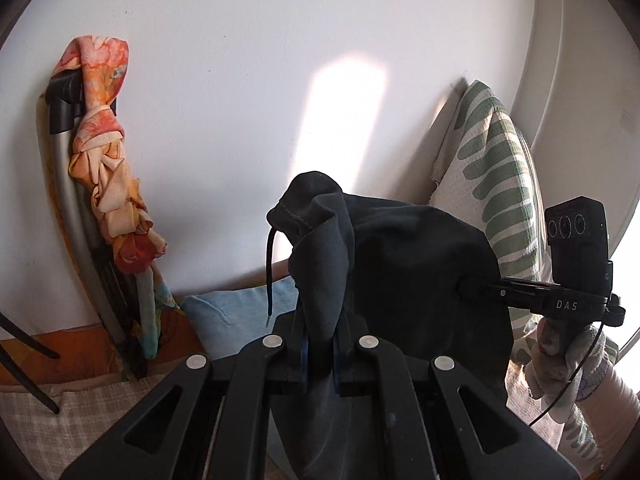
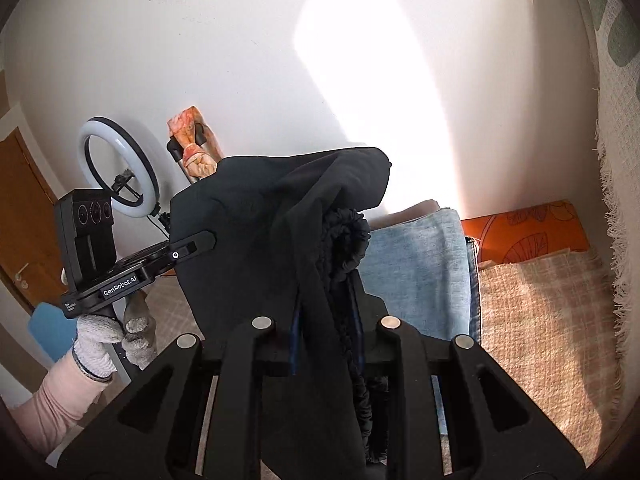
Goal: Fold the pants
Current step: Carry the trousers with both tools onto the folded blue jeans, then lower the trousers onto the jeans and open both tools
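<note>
Left gripper (image 1: 320, 364) clenched on dark pants (image 1: 400, 264); right gripper (image 2: 328, 344) grasping gathered waistband (image 2: 348, 240), cloth bunched above both

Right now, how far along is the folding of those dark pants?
Early days. Done: both grippers have a hold, the left gripper and right gripper each shut on the dark pants. In hand: the pants hang bunched in the air between them. Left: no fold shows; they must be spread on the checked blanket and folded.
</note>
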A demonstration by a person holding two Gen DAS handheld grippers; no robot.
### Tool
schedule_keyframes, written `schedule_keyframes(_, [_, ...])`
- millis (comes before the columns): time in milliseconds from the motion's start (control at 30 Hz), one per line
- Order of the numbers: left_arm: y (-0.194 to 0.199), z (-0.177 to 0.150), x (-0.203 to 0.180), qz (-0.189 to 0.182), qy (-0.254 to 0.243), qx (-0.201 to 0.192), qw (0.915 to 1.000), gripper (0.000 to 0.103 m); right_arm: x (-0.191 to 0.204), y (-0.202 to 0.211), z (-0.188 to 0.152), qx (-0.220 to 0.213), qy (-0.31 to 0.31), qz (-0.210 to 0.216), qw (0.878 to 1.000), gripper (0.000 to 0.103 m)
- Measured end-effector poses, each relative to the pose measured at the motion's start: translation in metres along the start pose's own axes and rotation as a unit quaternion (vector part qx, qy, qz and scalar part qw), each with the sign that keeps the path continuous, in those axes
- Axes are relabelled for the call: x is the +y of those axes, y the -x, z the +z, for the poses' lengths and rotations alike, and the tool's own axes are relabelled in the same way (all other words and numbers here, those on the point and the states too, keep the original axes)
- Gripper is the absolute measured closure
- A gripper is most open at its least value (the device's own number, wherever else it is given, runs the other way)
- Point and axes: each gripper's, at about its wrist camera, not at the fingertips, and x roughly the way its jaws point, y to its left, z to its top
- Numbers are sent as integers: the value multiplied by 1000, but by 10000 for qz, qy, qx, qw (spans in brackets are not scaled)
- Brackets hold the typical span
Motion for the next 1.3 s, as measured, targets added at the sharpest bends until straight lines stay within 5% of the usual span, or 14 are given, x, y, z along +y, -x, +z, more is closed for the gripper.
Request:
schedule_keyframes(633, [-103,-18,52,730,174,696,9948,93,-60,-70,-10,558,-188,-1022,9930,84])
schedule_keyframes(767, [-116,-24,59,622,333,956,9929,92,-62,-73,-9,624,-190,-1175,9909,84])
schedule_keyframes(900, [-130,-34,70,702,449,1280,9883,73,-63,-78,-7,811,-118,-1533,9848,74])
schedule_keyframes(1067, [-119,-35,88,1092,525,1000,9876,57,-53,-66,-3,708,173,-1969,9777,61])
schedule_keyframes(1300, [-103,-30,83,1465,212,770,9860,56,4,-45,-4,255,868,-1968,9763,55])
